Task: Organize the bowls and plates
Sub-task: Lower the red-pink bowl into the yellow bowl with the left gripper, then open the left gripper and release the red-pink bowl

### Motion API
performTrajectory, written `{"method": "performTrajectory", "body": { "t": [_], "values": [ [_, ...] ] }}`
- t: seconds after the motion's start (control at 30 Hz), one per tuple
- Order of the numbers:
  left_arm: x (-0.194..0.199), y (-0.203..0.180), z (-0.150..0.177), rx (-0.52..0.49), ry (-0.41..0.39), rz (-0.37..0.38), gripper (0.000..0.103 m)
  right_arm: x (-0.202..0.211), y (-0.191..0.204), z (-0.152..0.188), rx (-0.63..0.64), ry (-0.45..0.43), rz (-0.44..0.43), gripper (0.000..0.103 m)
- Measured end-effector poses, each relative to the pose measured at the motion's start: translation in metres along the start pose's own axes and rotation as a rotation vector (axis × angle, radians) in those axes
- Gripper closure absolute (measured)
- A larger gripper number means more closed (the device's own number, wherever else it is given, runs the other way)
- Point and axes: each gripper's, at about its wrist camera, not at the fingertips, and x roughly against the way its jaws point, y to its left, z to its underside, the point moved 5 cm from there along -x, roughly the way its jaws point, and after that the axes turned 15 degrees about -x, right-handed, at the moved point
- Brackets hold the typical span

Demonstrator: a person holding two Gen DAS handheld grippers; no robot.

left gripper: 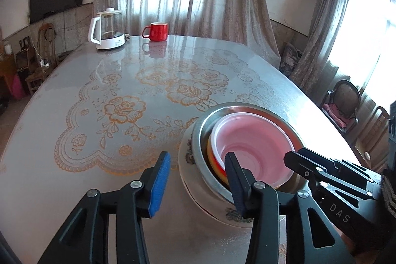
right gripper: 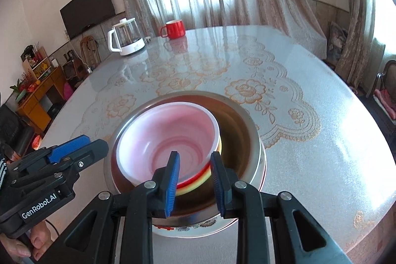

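We see a glossy worktop (left gripper: 74,115) under a clear, shiny cover with a lace-like cloth pattern beneath. The big bowl (right gripper: 250,130) looks like brushed metal, dull-shining. Inside it, the pink bowl (right gripper: 168,137) looks like smooth plastic with a soft sheen. The bottom plate (left gripper: 188,180) looks like glazed ceramic. The red mug (left gripper: 156,31) is glossy; the kettle (left gripper: 109,29) has clear glass and white plastic. Our gripper pads (right gripper: 173,180) are ribbed blue rubber.

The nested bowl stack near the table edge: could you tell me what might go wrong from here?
1. The pink bowl sits off-centre in the steel bowl; a nudge from the right gripper straddling its rim could tip it.
2. The floral plate lies close to the table edge; pushing could slide the stack off.
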Motion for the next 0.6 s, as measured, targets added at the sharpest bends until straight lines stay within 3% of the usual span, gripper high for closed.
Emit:
{"method": "performTrajectory", "body": {
  "t": [0.33, 0.47, 0.6],
  "values": [
    [0.013, 0.002, 0.013, 0.001, -0.046, -0.084, 0.028, 0.023, 0.012, 0.017, 0.030, -0.157, 0.065, 0.073],
    [0.019, -0.002, 0.012, -0.007, -0.065, -0.095, 0.015, 0.027, 0.013, 0.017, 0.031, -0.182, 0.093, 0.071],
    [0.021, -0.002, 0.012, -0.008, -0.068, -0.107, 0.010, 0.029, 0.013, 0.015, 0.025, -0.195, 0.105, 0.070]
  ]
}}
